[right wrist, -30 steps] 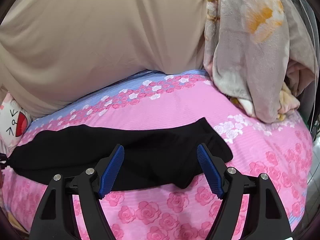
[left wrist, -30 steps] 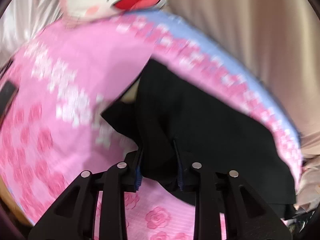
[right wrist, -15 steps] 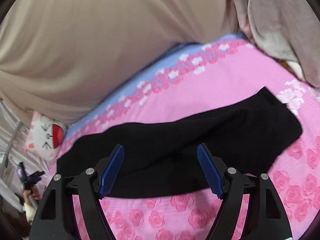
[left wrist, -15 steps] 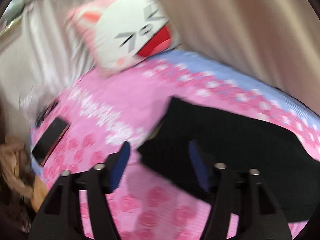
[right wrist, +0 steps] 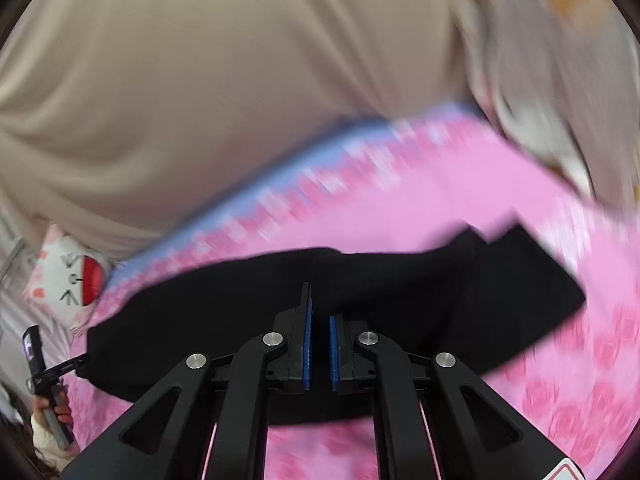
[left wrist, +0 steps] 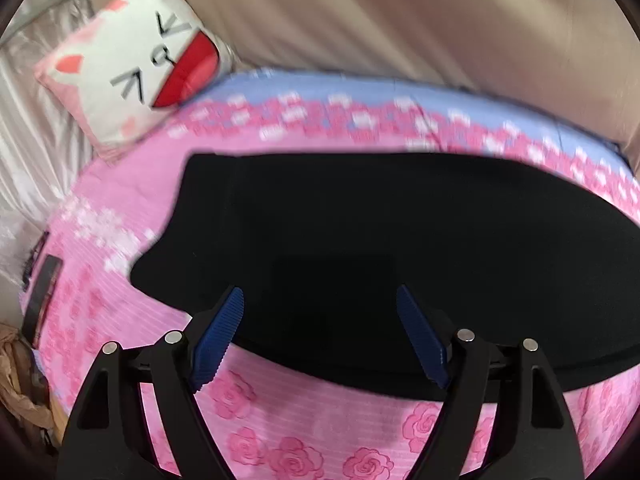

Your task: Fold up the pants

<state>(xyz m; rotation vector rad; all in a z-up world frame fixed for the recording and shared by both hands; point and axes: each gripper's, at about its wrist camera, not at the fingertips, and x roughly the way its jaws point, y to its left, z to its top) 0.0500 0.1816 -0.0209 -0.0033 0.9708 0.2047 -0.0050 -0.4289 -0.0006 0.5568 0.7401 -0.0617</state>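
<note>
Black pants (left wrist: 360, 220) lie flat and lengthwise on a pink rose-print bed sheet (left wrist: 280, 432). My left gripper (left wrist: 318, 292) hovers over their near edge close to the left end; its jaws are opening, blue pads wide apart, nothing pinched. In the right wrist view the pants (right wrist: 500, 300) stretch from left to right, with a folded corner at the far right. My right gripper (right wrist: 319, 300) is down on the middle of the pants. Its jaws are closing, the pads almost together, with black cloth in the thin gap.
A white cat-face pillow (left wrist: 132, 68) leans at the bed's far left corner. Beige fabric (left wrist: 400, 20) hangs behind the bed. A dark phone (left wrist: 42, 292) lies at the left edge. A floral blanket (right wrist: 560, 60) is piled far right. A person's hand (right wrist: 52, 412) holds a stick at lower left.
My left gripper let go of the pants' end, opened wide and swung over the flat cloth. My right gripper went from wide open to nearly together on the pants.
</note>
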